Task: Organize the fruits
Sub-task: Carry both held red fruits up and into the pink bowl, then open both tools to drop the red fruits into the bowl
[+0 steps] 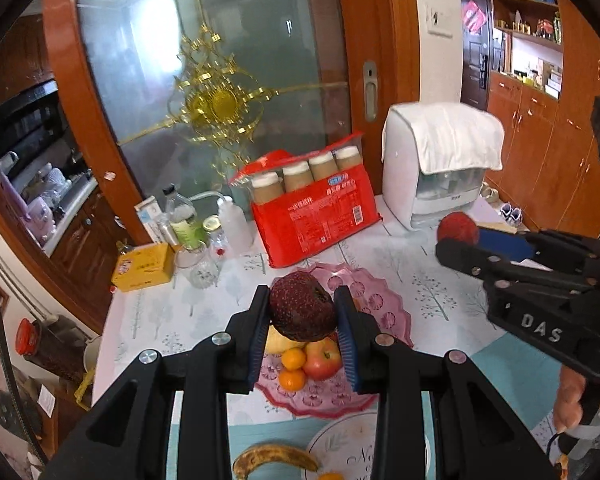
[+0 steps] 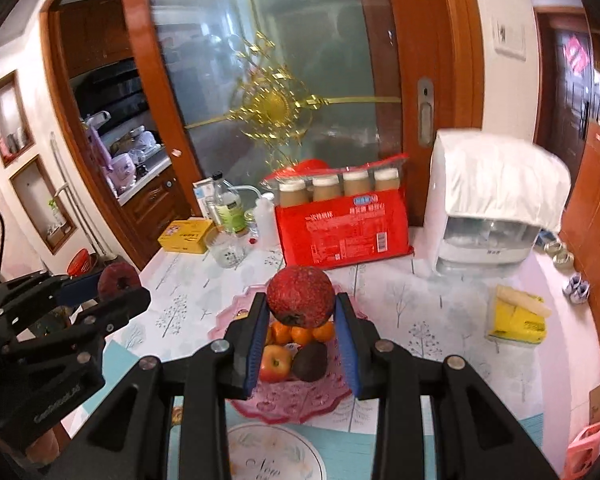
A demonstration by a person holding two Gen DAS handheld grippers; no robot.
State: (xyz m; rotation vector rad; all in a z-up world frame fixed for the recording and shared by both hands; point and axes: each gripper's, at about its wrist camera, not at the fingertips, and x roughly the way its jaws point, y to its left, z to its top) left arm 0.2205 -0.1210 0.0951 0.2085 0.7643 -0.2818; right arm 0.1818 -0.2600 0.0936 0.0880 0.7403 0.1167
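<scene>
While both tilt down over the pink plate [image 2: 228, 316], left gripper [image 1: 303, 314] and right gripper [image 2: 301, 306] each clamp seemingly dark-red fruit.

Red package [image 2: 342, 228] (bottles [image 2: 230, 208] beside) blocks table's [image 2: 440, 320] rear.

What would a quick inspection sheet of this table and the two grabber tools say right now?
Surface: table under a tree-print cloth.
Job's things: pink fruit plate holding an apple, oranges and an avocado; banana nearby.
Clutter: red cup pack, bottles, yellow box, white appliance.
Grippers: left gripper shut on a dark red fruit; right gripper shut on a bright red fruit.
Cables: nothing seen.
Surroundings: glass door.
</scene>
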